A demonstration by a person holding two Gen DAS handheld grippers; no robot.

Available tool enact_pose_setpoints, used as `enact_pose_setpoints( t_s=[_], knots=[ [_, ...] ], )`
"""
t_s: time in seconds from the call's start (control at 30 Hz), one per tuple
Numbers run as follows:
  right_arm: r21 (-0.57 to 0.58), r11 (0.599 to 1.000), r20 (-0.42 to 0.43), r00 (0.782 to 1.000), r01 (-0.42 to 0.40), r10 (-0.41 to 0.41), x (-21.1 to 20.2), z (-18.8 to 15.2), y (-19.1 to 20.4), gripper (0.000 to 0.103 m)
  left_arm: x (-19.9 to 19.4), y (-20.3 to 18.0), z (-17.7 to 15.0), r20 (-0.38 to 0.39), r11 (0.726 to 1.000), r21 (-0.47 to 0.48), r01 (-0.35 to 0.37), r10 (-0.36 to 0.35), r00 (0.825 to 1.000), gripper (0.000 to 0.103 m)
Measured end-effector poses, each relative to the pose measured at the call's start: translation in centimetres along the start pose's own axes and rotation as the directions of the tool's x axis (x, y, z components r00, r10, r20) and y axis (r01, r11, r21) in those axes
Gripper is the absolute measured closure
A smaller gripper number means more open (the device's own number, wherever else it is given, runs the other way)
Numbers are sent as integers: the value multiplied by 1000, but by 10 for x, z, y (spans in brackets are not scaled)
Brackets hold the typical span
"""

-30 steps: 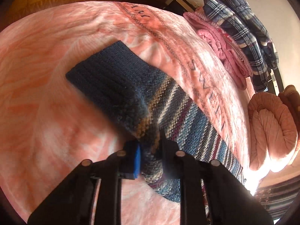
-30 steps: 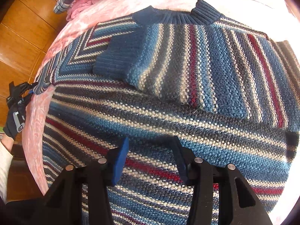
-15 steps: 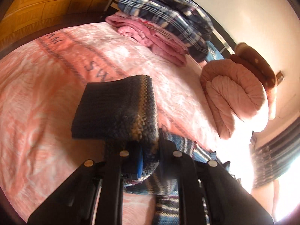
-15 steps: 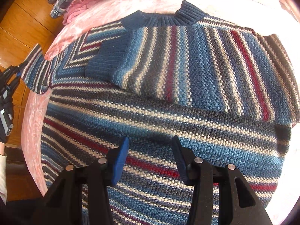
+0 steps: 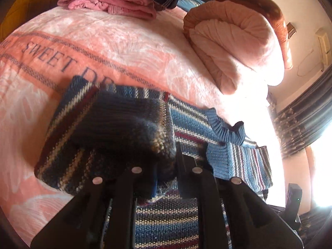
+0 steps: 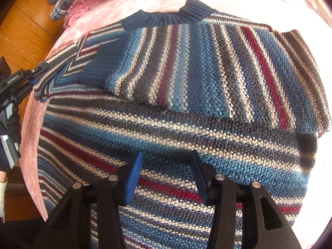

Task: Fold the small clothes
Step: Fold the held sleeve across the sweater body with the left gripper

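My left gripper is clamped on the sleeve near its dark ribbed cuff, holding it lifted above the sweater so that, as I judge it, I can lay it across the chest as a fold. My right gripper hangs just above the lower body of the sweater with its fingers apart and nothing between them, placed, I think, to pin or smooth the knit while the other arm works. The sweater lies flat on the bed, collar at its far end. Its other sleeve is already folded across the chest below the collar, which is why the striped bands there run crosswise to those of the body.

Beyond the sweater, the bed cover carries dark print: I read "SWEET", then "DR", and the held sleeve hides the rest. Beyond the collar sit a rolled quilt and folded clothes.

In the right view, beside the sweater's shoulder, my left gripper bears small pale lettering, too fine to read.
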State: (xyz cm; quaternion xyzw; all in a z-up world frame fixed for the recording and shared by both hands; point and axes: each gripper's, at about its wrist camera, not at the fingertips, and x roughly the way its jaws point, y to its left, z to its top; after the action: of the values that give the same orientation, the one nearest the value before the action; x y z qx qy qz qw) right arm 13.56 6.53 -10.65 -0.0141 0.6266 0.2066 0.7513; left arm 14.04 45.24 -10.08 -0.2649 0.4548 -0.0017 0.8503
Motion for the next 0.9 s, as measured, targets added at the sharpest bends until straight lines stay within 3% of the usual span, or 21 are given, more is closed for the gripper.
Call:
enact_pose_setpoints(
  t_s=[0.23,0.27,0.33,0.47,0.63,0.77,0.9],
  knots=[
    [-14,1000,-14,1000,20,-20,8,5,11,48,23,8,-23,-73,998,39,-54,57,996,78],
    [-15,1000,-17,1000,25,-25,10,7,14,48,21,8,-24,-86,998,41,-47,51,995,77],
    [-15,999,-22,999,29,-30,12,9,18,48,12,10,-27,-127,1000,18,-2,4,992,65],
    [-15,999,-35,999,33,-34,14,14,23,48,-21,20,-39,-207,998,2,65,-63,976,63],
    [-19,1000,-17,1000,11,-11,6,24,38,49,-74,53,-34,-110,995,-48,82,-87,990,60],
    [-34,997,-10,997,-71,70,3,42,74,49,-88,76,-11,-2,997,-70,-39,39,999,54],
    [-69,992,-14,995,-104,104,9,60,117,49,-68,87,4,-6,991,-93,-99,99,995,55]
  ],
)
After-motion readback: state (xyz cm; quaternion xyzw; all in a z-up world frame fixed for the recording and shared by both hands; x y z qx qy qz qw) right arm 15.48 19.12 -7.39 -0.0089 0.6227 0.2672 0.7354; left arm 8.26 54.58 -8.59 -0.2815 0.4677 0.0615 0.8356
